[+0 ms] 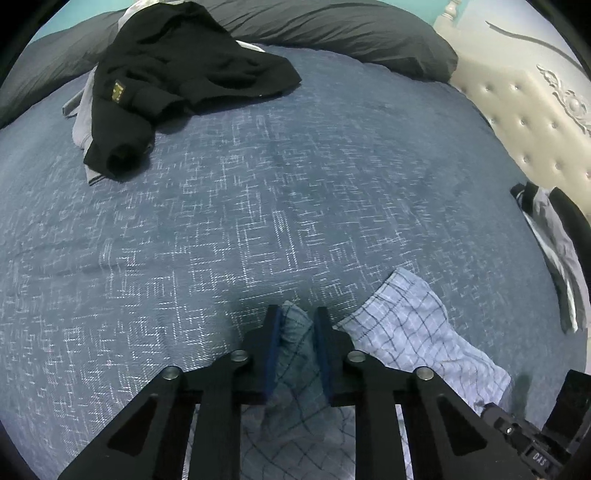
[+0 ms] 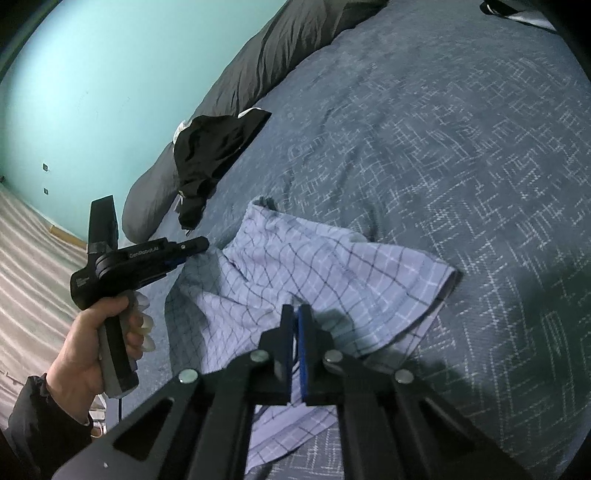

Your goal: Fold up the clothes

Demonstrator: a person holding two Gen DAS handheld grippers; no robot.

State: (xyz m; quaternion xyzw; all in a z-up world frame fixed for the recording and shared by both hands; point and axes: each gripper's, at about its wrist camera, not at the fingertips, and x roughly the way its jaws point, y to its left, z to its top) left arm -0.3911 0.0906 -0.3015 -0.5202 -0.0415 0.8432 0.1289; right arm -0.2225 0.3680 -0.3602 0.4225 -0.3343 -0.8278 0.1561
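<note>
Black garment on grey pillows, checked cloth in both tools

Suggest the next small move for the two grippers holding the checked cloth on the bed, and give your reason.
Probably draw the grippers apart to pull it flat. The left gripper and right gripper each pinch the checked cloth, which lies rumpled on the blue bedspread; folding needs it smooth first.
</note>
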